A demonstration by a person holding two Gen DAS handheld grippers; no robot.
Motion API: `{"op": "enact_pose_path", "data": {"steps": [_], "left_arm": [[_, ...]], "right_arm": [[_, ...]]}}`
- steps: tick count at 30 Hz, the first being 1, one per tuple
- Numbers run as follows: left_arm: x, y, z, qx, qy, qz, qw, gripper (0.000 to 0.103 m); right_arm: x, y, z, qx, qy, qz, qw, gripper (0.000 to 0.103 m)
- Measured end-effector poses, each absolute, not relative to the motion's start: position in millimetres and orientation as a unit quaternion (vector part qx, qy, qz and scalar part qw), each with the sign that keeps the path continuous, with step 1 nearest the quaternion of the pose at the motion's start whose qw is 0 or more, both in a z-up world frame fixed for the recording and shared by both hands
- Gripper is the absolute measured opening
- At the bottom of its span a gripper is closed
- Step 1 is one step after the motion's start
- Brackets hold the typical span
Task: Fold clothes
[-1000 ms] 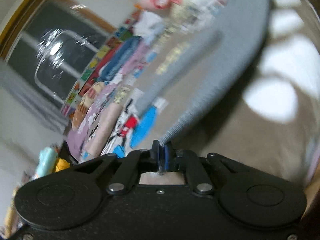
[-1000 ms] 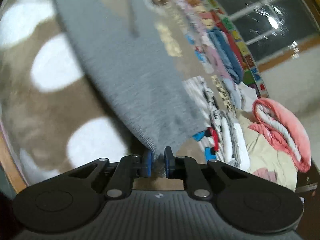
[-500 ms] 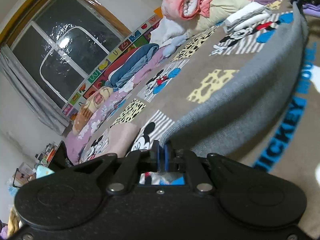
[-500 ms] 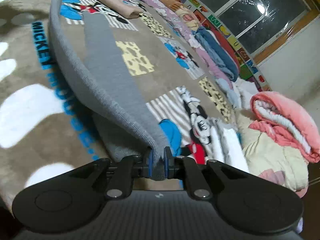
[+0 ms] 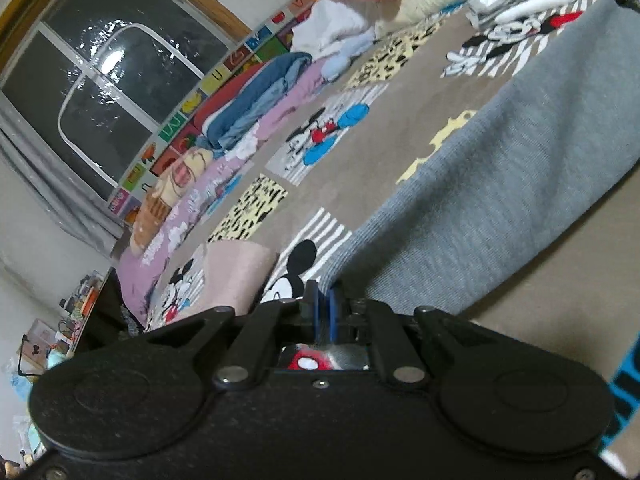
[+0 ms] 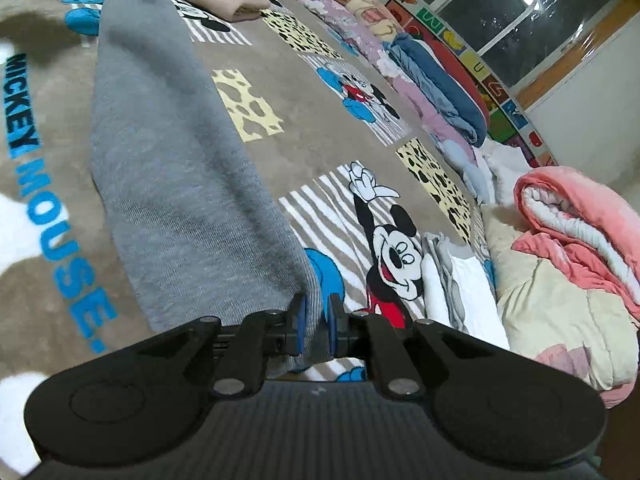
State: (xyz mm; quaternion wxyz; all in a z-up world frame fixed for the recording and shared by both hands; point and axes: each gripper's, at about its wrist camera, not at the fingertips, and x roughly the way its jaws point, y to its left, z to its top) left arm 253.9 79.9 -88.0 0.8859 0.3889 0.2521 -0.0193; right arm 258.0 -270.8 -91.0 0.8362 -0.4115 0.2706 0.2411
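**Holding a grey hem taut over the Mickey blanket**

Stretching between my two tools, the grey garment hangs over the Mickey Mouse blanket, its lower fold lying on the pile. My worry is uneven lowering: the hem would land skewed or bunched. The folded beige piece sits near the garment's left end and could get caught. My right gripper and left gripper are each pinched nearly closed on the ribbed hem; thin bites, so a tug might slip one.
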Motion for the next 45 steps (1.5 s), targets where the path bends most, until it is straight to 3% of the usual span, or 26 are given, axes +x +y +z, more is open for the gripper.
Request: {"op": "enact_pose_path", "data": {"steps": [22,25,27,29,32,35,40,45], "left_arm": [[330,90,-118,0.332,0.359,-0.05,0.871,0.005],[337,97,-118,0.303,0.346,-0.014,0.888,0.013],[340,111,-113,0.269,0.318,0.062,0.907,0.013],[331,128,-107,0.223,0.299,0.121,0.92,0.013],[306,152,-101,0.14,0.289,0.166,0.933,0.013],[273,173,-100,-0.017,0.288,0.146,0.946,0.013],[242,193,-127,-0.315,0.272,0.053,0.908,0.013],[247,189,-141,-0.409,0.266,0.027,0.873,0.013]], "right_arm": [[299,-269,-133,-0.377,0.319,0.255,0.831,0.016],[299,-271,-134,-0.364,0.316,0.25,0.839,0.018],[299,-273,-134,-0.356,0.313,0.238,0.848,0.019],[296,-274,-133,-0.356,0.298,0.213,0.859,0.037],[290,-284,-121,-0.32,0.286,0.176,0.886,0.043],[277,-291,-109,-0.275,0.266,0.134,0.914,0.043],[252,-300,-91,-0.089,0.228,0.136,0.96,0.043],[242,-291,-116,0.034,0.227,0.165,0.959,0.042]]}}
